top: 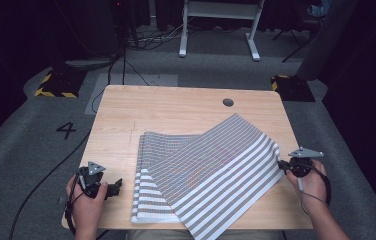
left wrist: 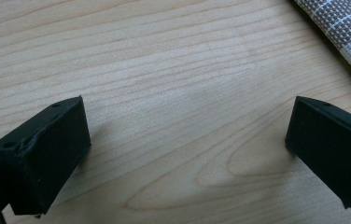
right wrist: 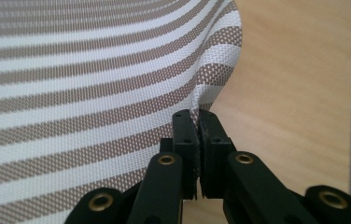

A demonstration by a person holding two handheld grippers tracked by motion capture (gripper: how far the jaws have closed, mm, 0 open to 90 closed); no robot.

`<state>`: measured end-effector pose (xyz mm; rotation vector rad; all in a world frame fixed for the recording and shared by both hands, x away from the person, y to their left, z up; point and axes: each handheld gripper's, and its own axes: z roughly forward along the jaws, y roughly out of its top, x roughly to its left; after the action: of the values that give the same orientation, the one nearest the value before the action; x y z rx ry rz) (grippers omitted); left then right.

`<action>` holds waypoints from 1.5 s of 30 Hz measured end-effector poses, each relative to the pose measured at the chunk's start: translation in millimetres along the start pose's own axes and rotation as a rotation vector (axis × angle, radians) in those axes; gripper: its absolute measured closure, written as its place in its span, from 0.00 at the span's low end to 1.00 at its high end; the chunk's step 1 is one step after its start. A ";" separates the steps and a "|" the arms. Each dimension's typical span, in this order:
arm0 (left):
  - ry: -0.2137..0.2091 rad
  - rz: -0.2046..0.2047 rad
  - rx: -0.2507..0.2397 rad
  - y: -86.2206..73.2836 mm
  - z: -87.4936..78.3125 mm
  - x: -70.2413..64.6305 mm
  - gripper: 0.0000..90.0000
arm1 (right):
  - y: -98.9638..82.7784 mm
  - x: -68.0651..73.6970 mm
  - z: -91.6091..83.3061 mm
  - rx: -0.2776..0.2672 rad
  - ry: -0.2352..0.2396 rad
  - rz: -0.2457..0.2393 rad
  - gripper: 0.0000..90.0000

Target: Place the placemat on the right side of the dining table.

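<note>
The right gripper [right wrist: 197,116] has its fingers clenched on the right edge of the striped cloth [top: 211,170], lifting it off the surface [top: 176,107]. The left gripper [left wrist: 187,140] rests released over bare wood, the cloth's corner just beyond.

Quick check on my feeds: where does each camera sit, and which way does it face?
High view: above the person's side, facing down on table; both forearms show.
Left gripper view: on left gripper, facing bare wood; open jaws.
Right gripper view: on right gripper, jaws shut on striped cloth.
Shared: all three show the cloth and table.
</note>
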<state>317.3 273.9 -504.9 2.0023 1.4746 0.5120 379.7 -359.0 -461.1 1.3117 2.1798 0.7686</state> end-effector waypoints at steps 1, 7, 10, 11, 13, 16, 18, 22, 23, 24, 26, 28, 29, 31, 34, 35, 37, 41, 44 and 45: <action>0.000 0.000 0.000 0.0 0.0 0.0 0.00 | 3.4 -1.9 -1.4 -0.013 -0.003 0.000 0.98; 0.000 0.000 0.000 0.0 0.0 -0.1 0.00 | 39.0 -18.8 -2.9 -0.068 -0.053 -0.041 0.98; 0.005 0.000 0.000 -0.5 -0.4 -0.3 0.00 | 57.9 -24.7 3.5 -0.082 -0.079 -0.071 0.98; 0.000 -0.002 0.001 -0.6 -0.3 -0.6 0.00 | 63.7 -26.6 6.6 -0.085 -0.085 -0.074 0.98; 0.003 -0.002 0.000 -0.6 -0.4 -0.5 0.00 | 73.9 -32.1 15.2 -0.089 -0.096 -0.070 0.98; 0.001 0.000 0.002 -1.0 -1.0 -0.2 0.00 | 84.2 -43.0 32.3 -0.073 -0.101 -0.046 0.97; 0.004 0.004 -0.001 -1.3 -1.3 0.1 0.00 | 87.7 -49.6 42.2 -0.064 -0.103 -0.037 0.97; 0.004 0.003 -0.001 -1.4 -1.4 0.1 0.00 | 89.7 -61.0 61.7 -0.038 -0.112 -0.012 0.96; 0.004 0.003 -0.001 -1.4 -1.4 0.1 0.00 | 89.2 -63.1 65.0 -0.035 -0.112 -0.010 0.94; 0.003 0.002 -0.001 -1.4 -1.4 0.1 0.00 | 88.2 -65.0 67.9 -0.034 -0.108 -0.001 0.89; 0.004 0.002 -0.002 -1.5 -1.4 0.0 0.00 | 87.6 -66.7 68.4 -0.038 -0.117 0.001 0.81; 0.004 0.002 -0.002 -1.5 -1.4 0.1 0.00 | 87.7 -65.4 64.9 -0.063 -0.110 0.022 0.69; 0.004 0.002 -0.002 -1.5 -1.4 0.1 0.00 | 87.7 -65.4 64.9 -0.063 -0.110 0.022 0.69; 0.000 0.002 -0.001 -1.4 -1.5 0.3 0.00 | 91.4 -52.9 48.3 -0.114 -0.069 0.041 0.59; 0.003 0.002 -0.001 -1.4 -1.4 0.1 0.00 | 96.2 -32.3 27.0 -0.155 -0.032 0.008 0.55; 0.002 0.002 -0.002 -1.4 -1.3 0.1 0.00 | 97.7 -23.0 20.0 -0.167 -0.009 0.001 0.54; 0.003 0.002 -0.001 -1.4 -1.4 0.1 0.00 | 100.1 -1.9 6.3 -0.192 0.042 -0.019 0.53; -0.001 0.005 0.001 -1.3 -1.5 0.5 0.00 | 102.3 48.1 -12.9 -0.200 0.154 -0.089 0.53; -0.004 0.004 0.005 -0.8 -1.2 0.6 0.00 | 101.8 92.8 -18.6 -0.192 0.253 -0.146 0.54; -0.004 0.004 0.005 -0.8 -1.2 0.6 0.00 | 101.1 107.9 -18.8 -0.186 0.286 -0.161 0.54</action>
<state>316.1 274.9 -504.6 2.0096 1.4710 0.5067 385.0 -227.5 -391.2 0.9696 2.3306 1.1205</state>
